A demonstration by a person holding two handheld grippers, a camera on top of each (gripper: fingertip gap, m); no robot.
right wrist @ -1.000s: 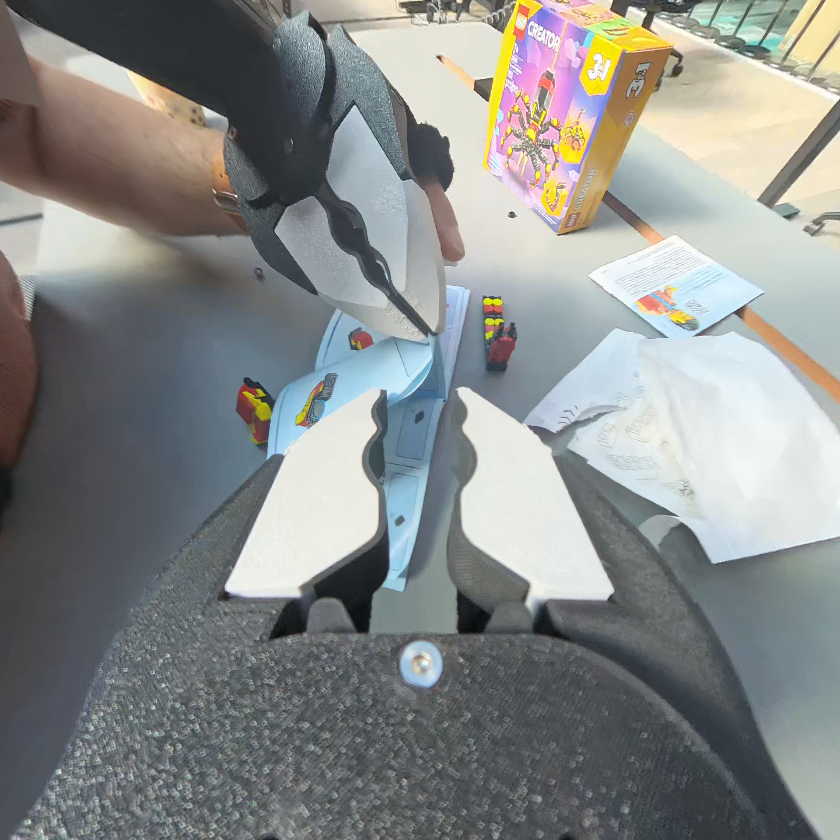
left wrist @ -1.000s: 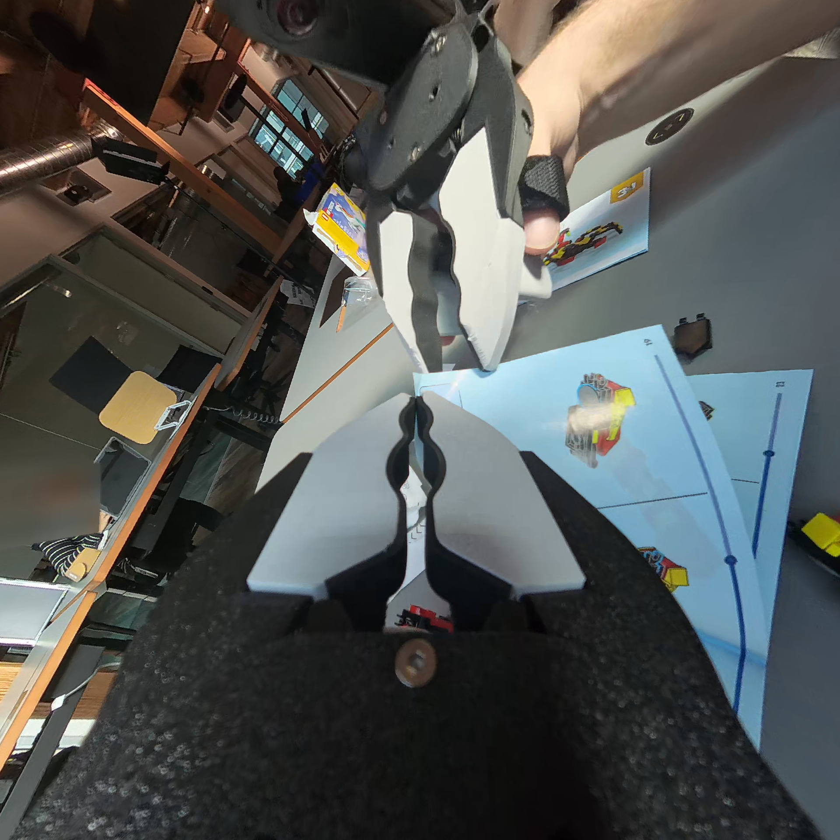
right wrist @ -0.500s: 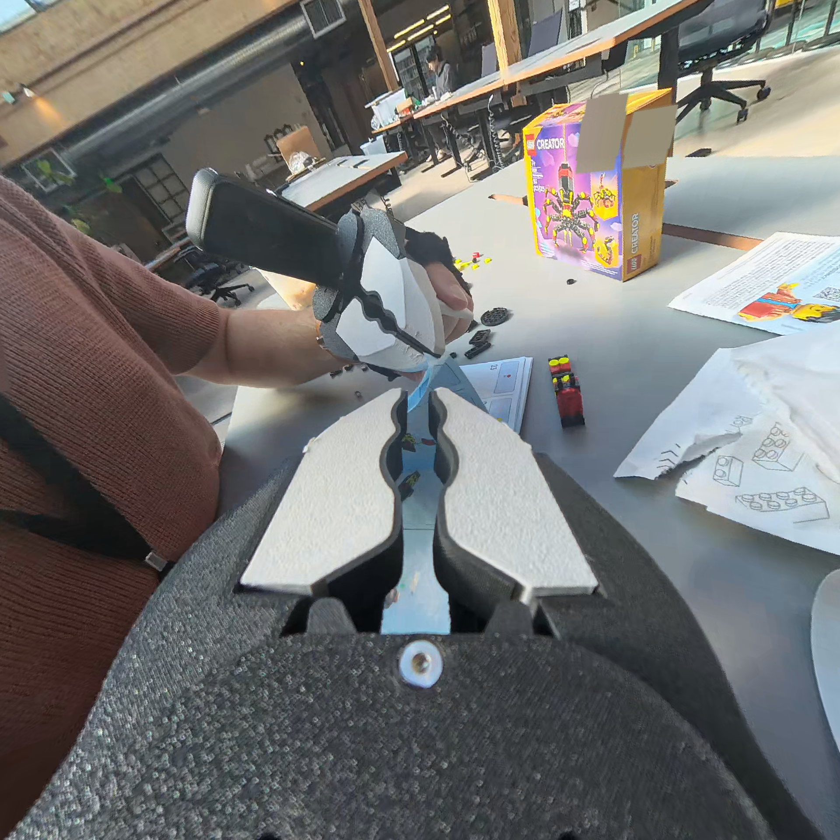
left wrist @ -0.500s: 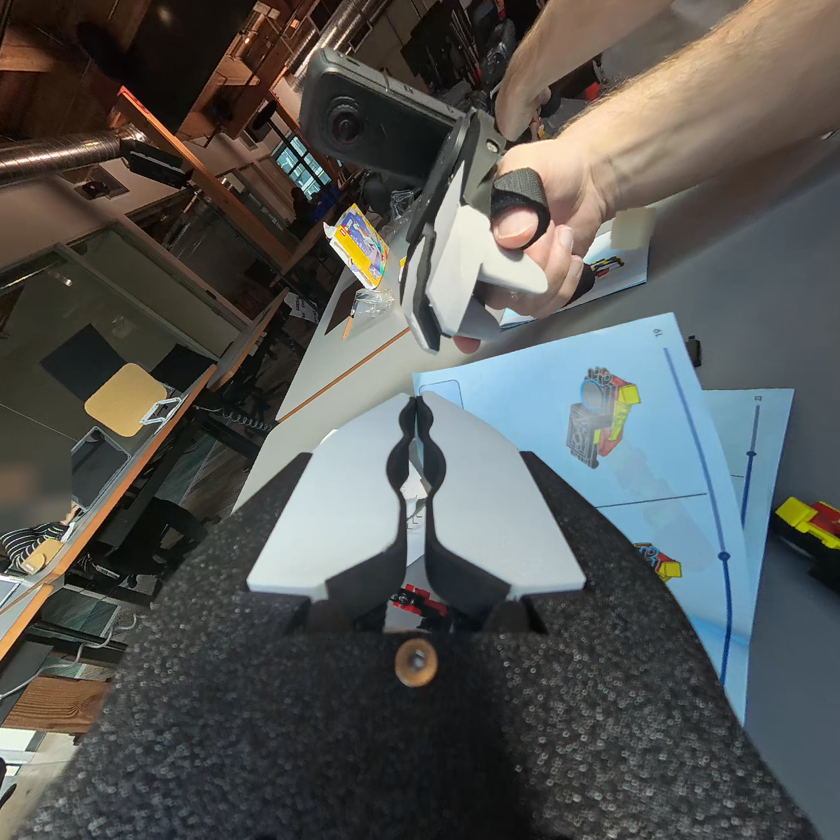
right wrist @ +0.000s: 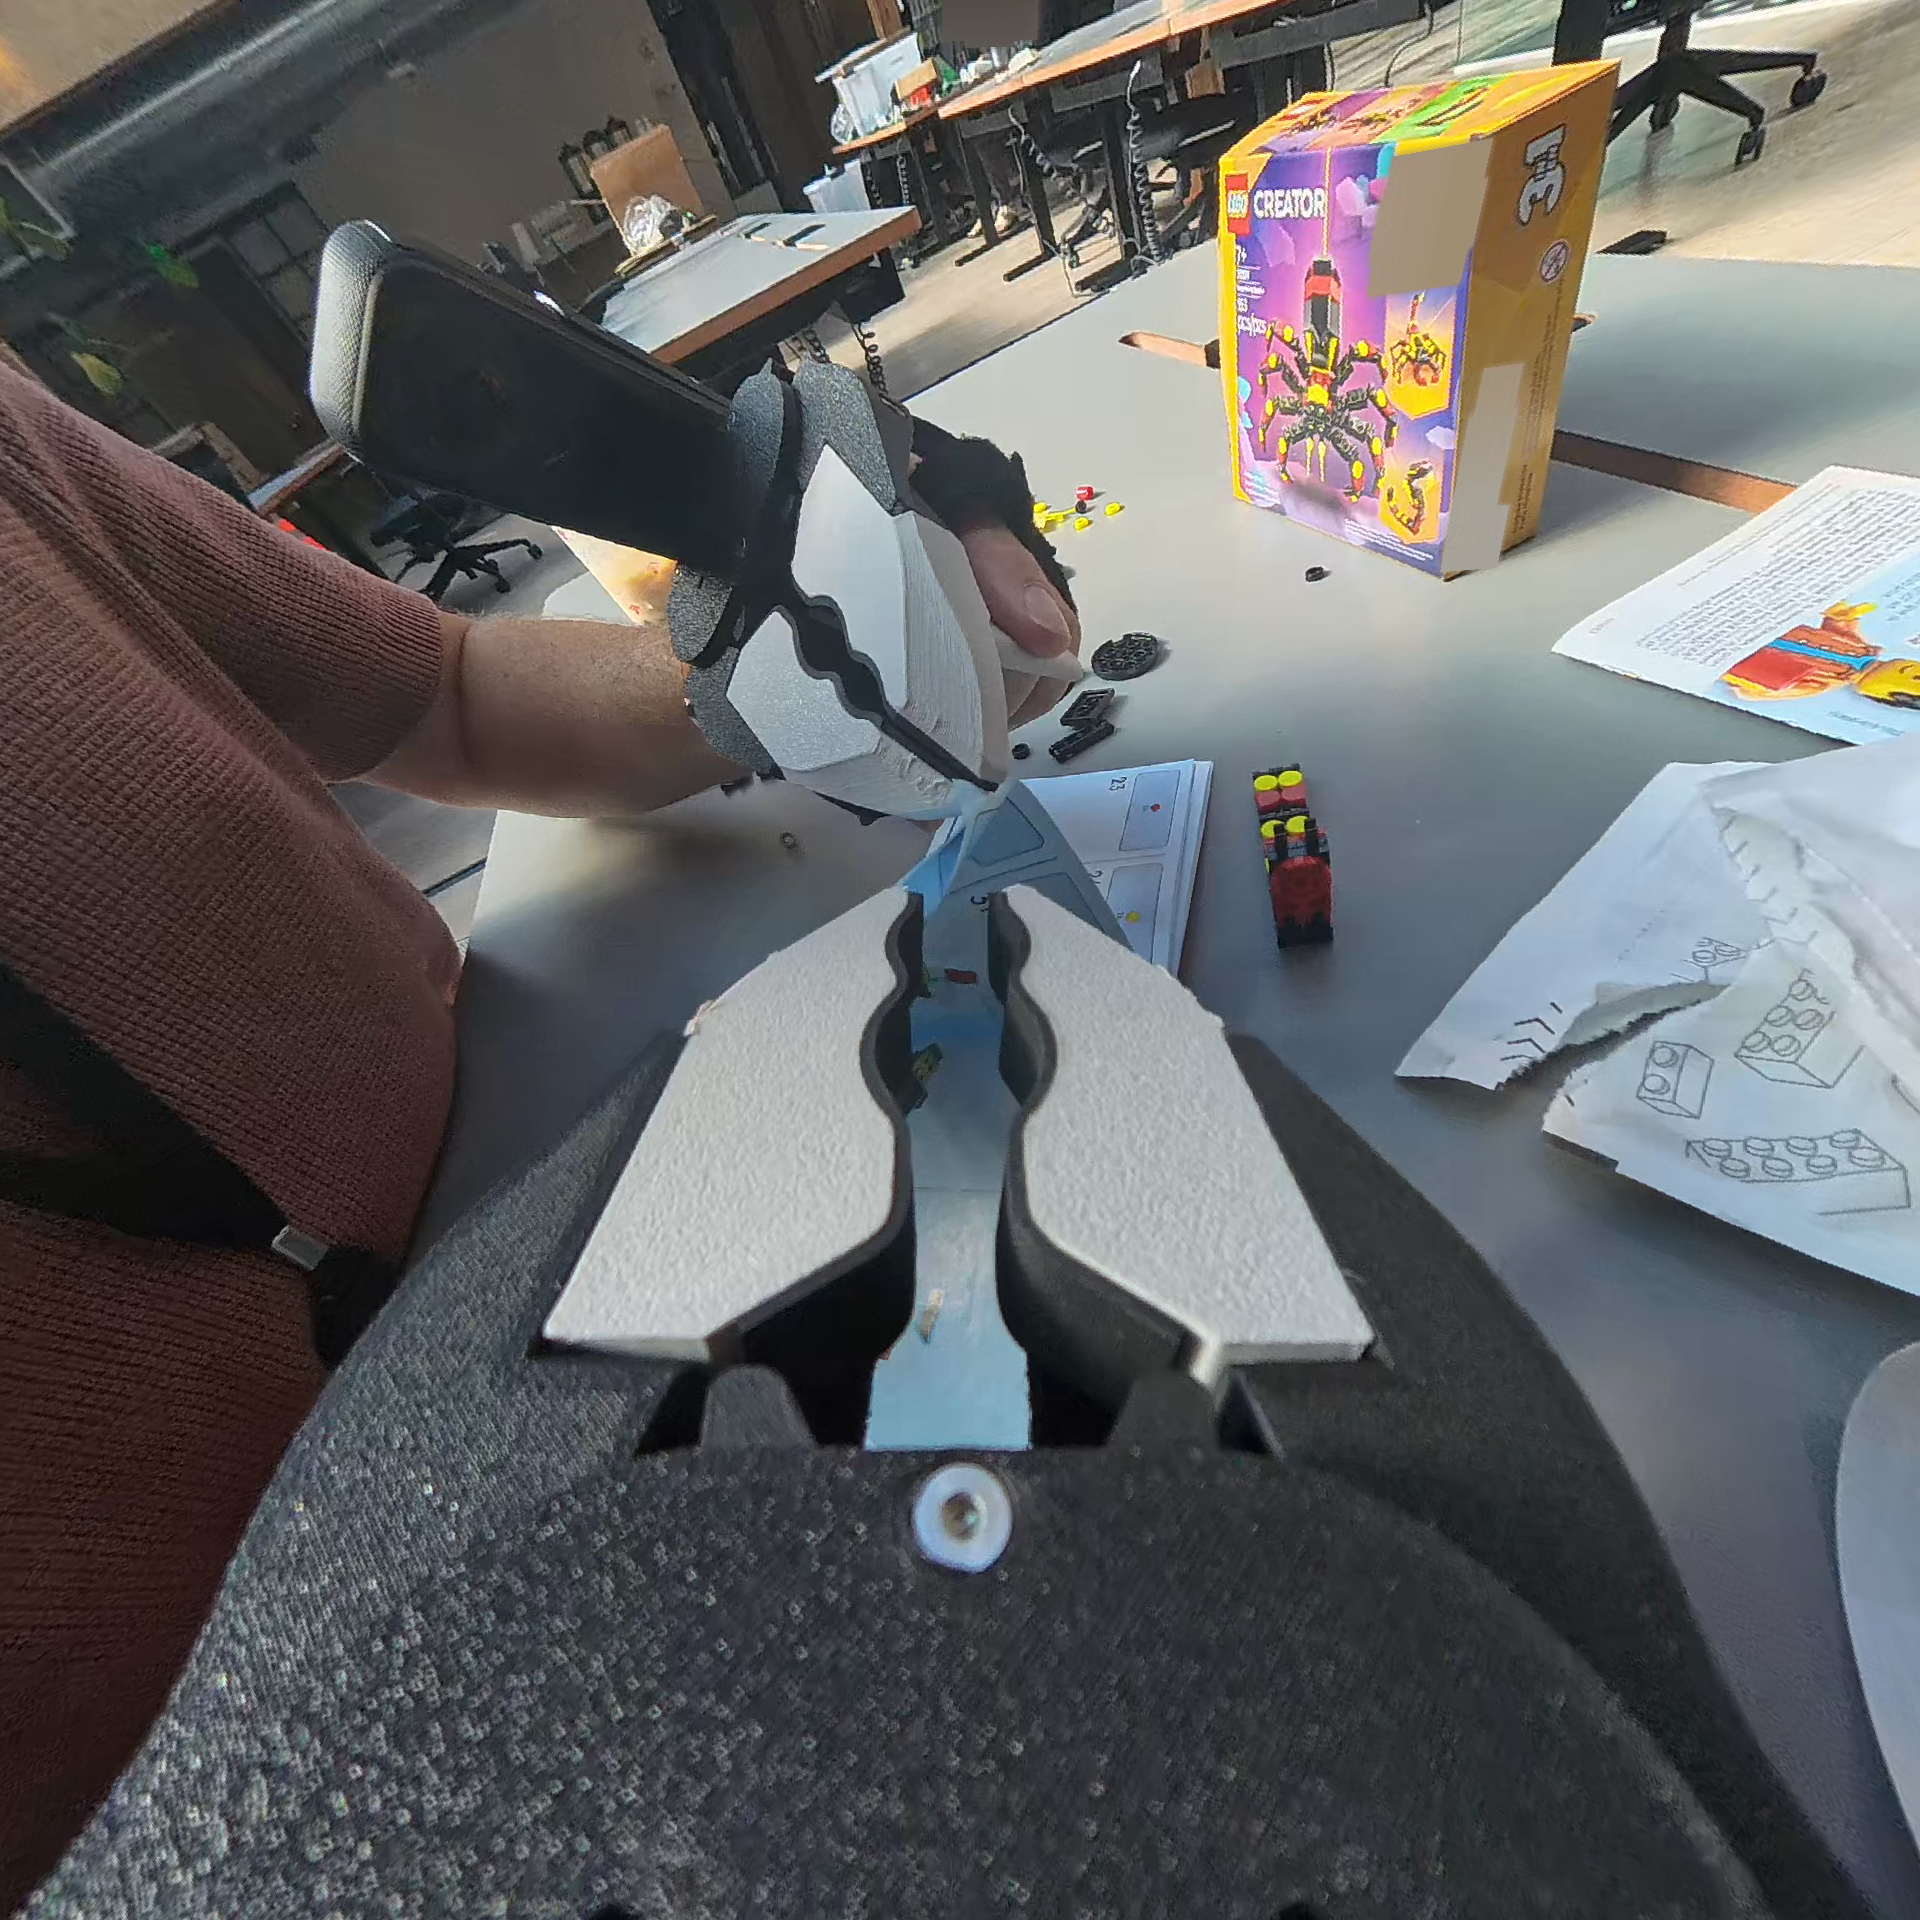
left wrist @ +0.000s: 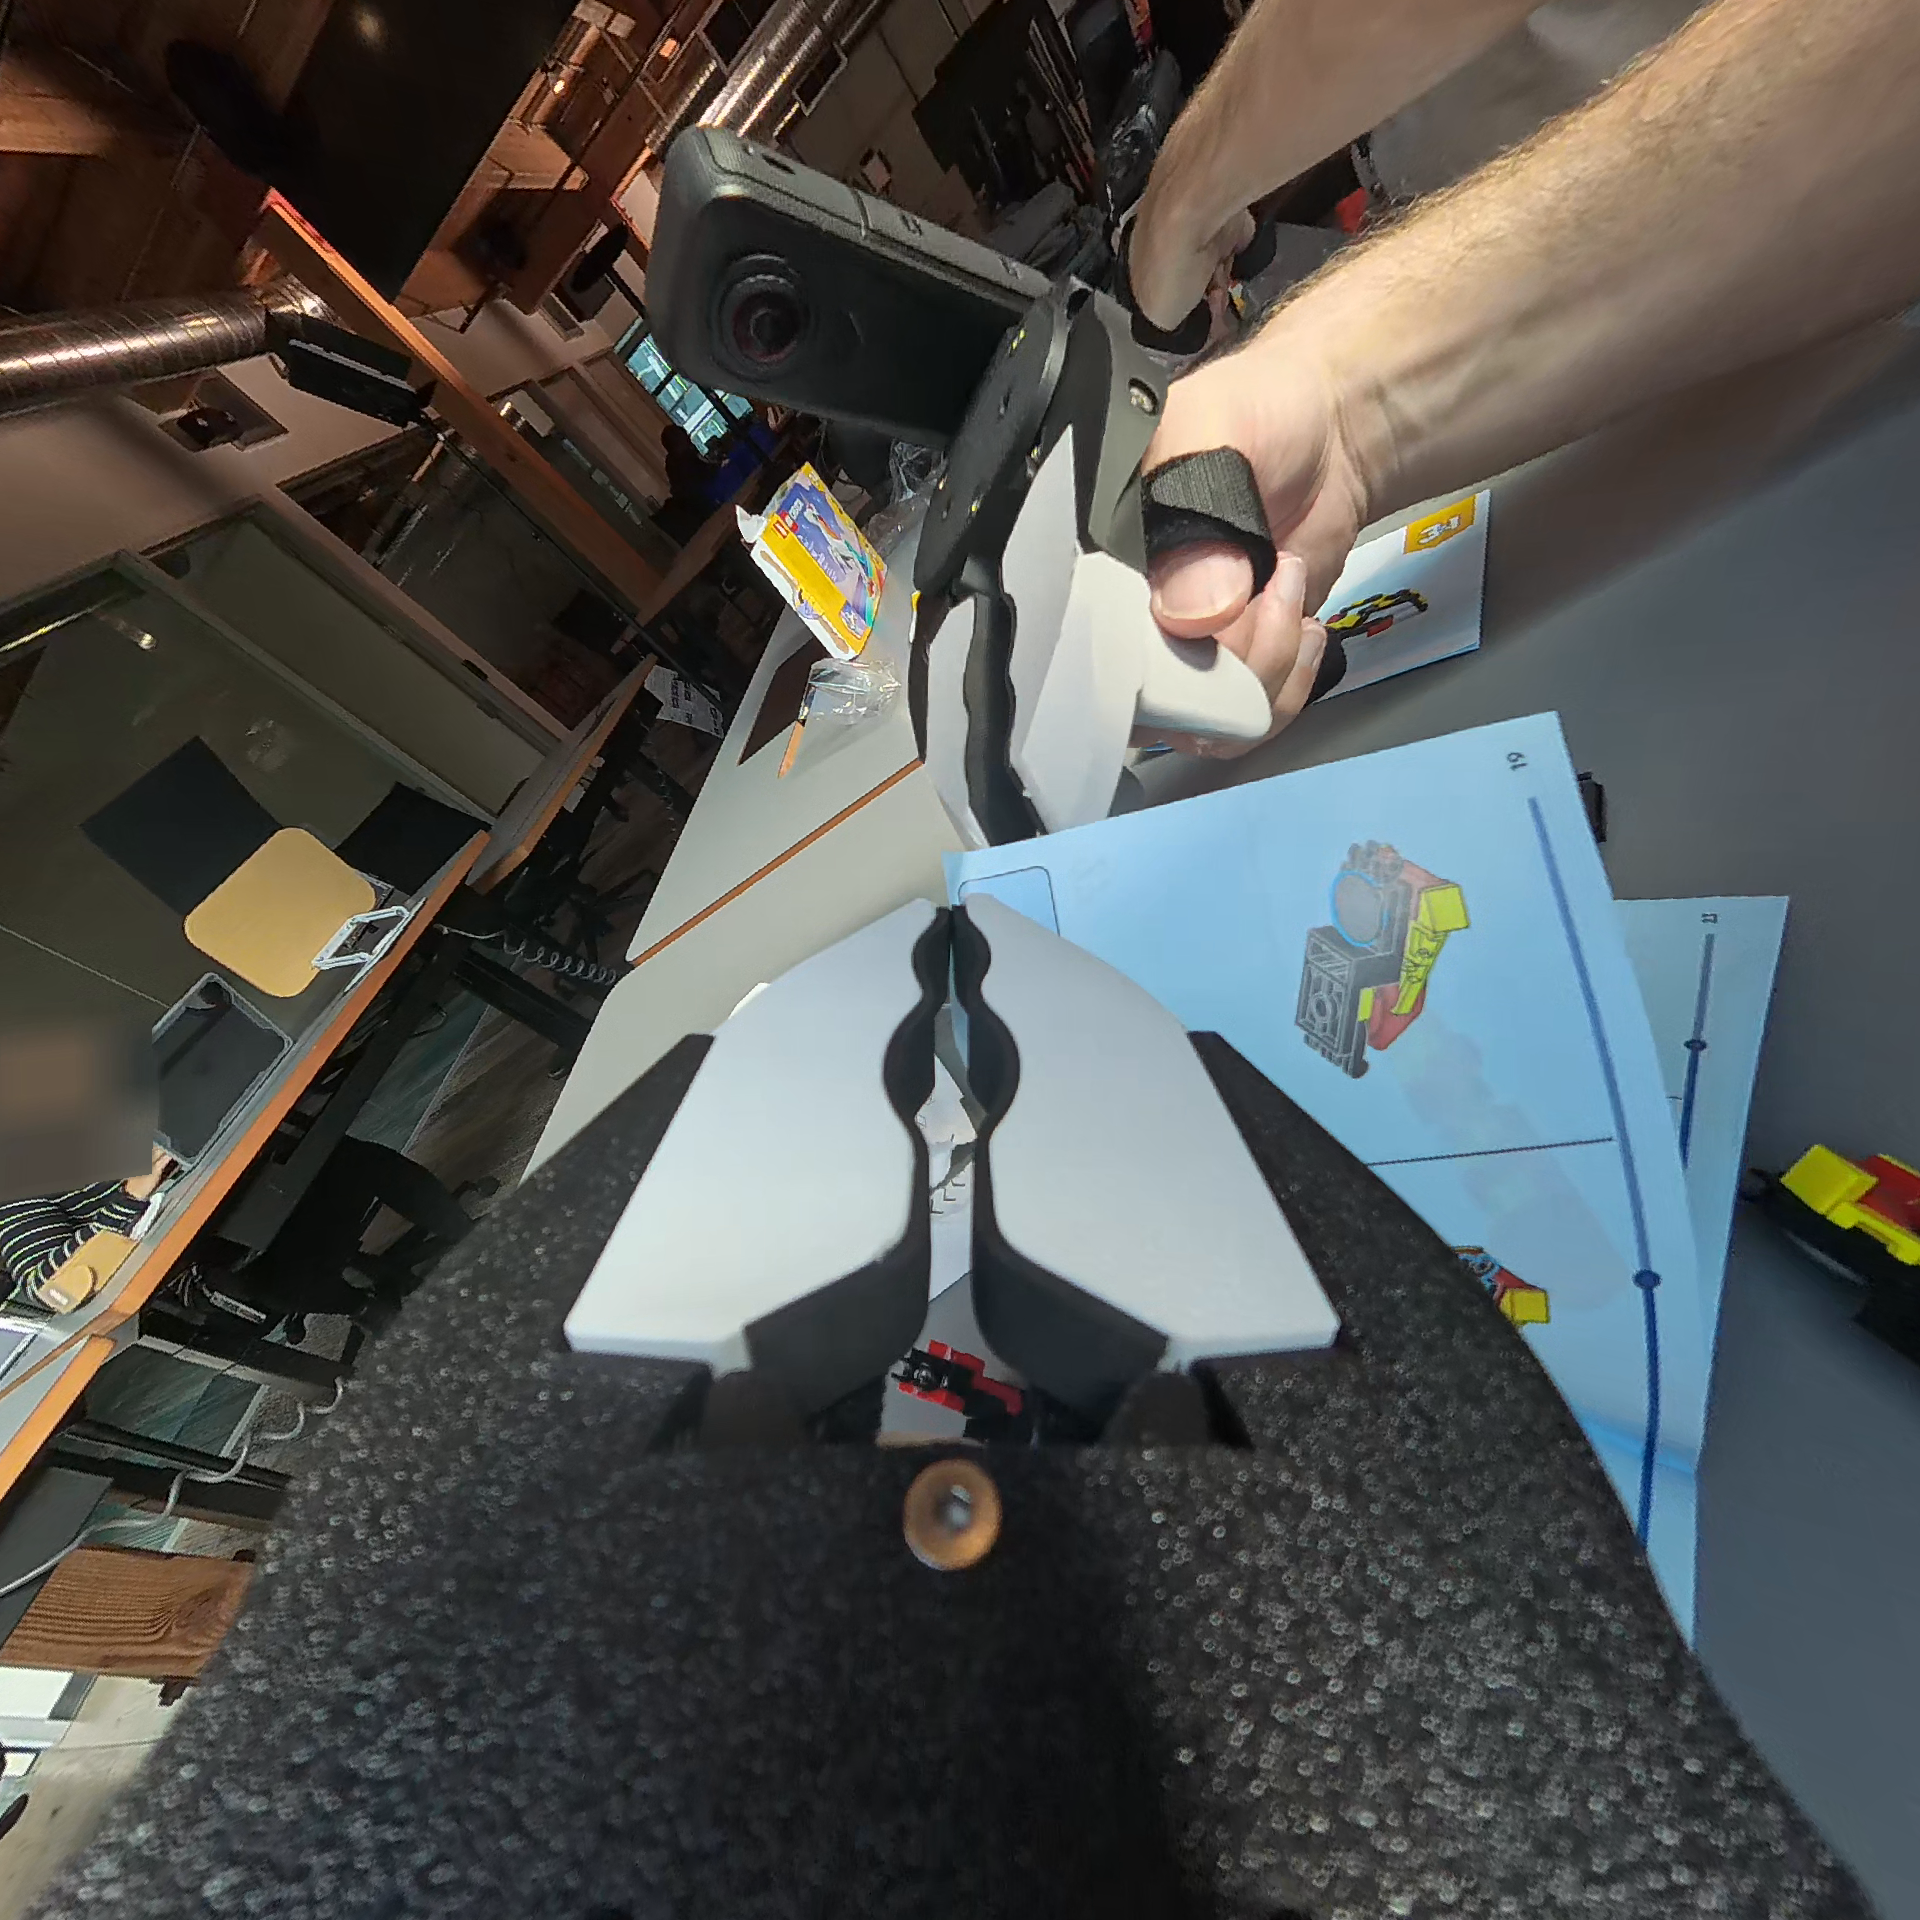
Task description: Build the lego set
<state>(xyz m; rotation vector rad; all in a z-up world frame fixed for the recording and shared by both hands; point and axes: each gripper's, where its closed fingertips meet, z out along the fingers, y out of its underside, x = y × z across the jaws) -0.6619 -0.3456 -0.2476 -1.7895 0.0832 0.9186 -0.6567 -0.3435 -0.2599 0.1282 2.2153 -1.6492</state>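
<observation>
Left wrist view: the left gripper [left wrist: 951, 925], tips pressed together on a corner of the blue instruction booklet [left wrist: 1382, 997], faces the right gripper [left wrist: 987, 800], which has drawn back from it over the last second. The page now lies more fully in sight, a sign the pair is turning pages, not fitting bricks. A yellow-and-red brick piece [left wrist: 1860, 1210] is cut off beyond the booklet.

Right wrist view: the right gripper [right wrist: 954, 914], wider a second ago, is nearly closed around the lifted page [right wrist: 961, 1091]; whether it truly pinches is hard to tell. The half-built red-and-black model [right wrist: 1294, 857] sits just right of the booklet, the box [right wrist: 1392, 312] behind.
</observation>
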